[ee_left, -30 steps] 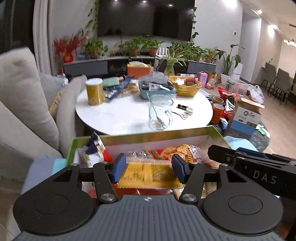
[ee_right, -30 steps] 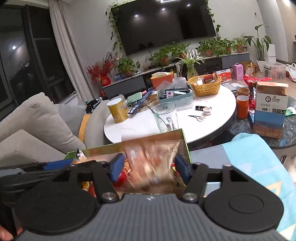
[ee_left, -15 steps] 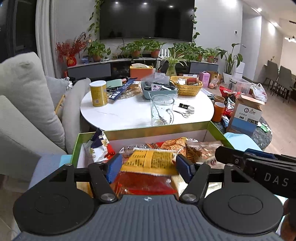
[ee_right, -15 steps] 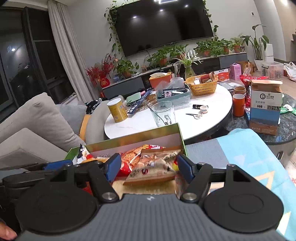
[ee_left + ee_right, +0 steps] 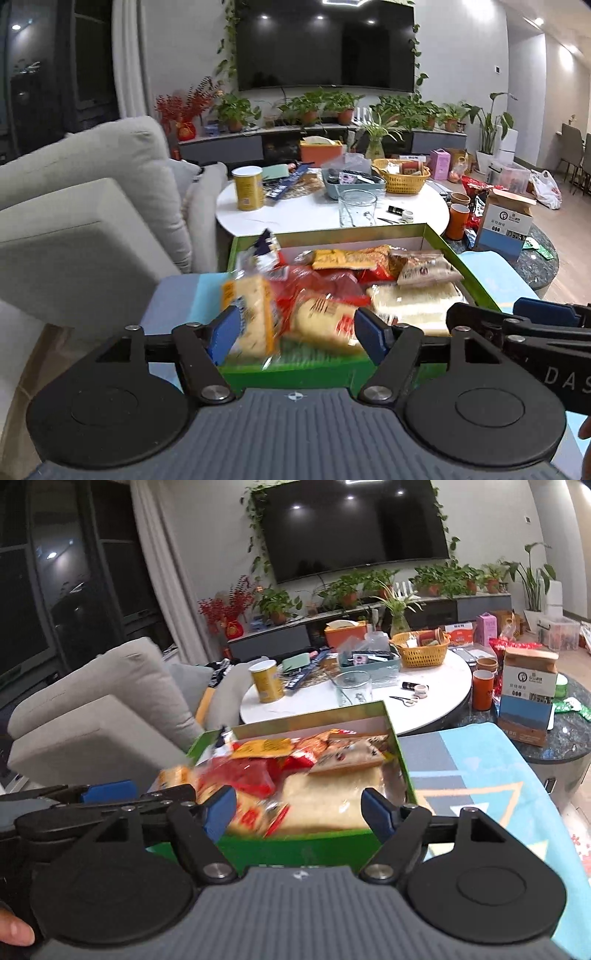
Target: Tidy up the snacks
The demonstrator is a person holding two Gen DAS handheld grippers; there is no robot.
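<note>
On your far left sits the grey sofa (image 5: 92,192), its cushions running up beside the round white table (image 5: 314,214), where a yellow can (image 5: 249,187) stands at the left edge, a clear glass jug (image 5: 356,207) near the middle and a woven yellow basket (image 5: 402,176) further back. In front of that table lies the green box (image 5: 295,373) on a blue patterned cloth (image 5: 480,775), and this is where the snacks are: a yellow packet (image 5: 341,258) and a brown-and-white one (image 5: 424,269) toward the far wall, red wrappers in the middle, pale packs nearer you. Your left gripper (image 5: 295,334) hangs over the box's near left corner with its jaws just widened to about half their spread; a pale yellow packet (image 5: 255,314) shows against its left pad, too blurred for you to be sure whether it touches the pad or lies loose in the box. Your right gripper (image 5: 297,814) is just beside it over the near edge, jaws spread wide with nothing between the pads, only the pale pack (image 5: 332,797) lying in the box beyond them. To the right, an orange cup (image 5: 483,689) and a brown-topped paper carton (image 5: 528,698) stand on the dark stone table (image 5: 569,746).
</note>
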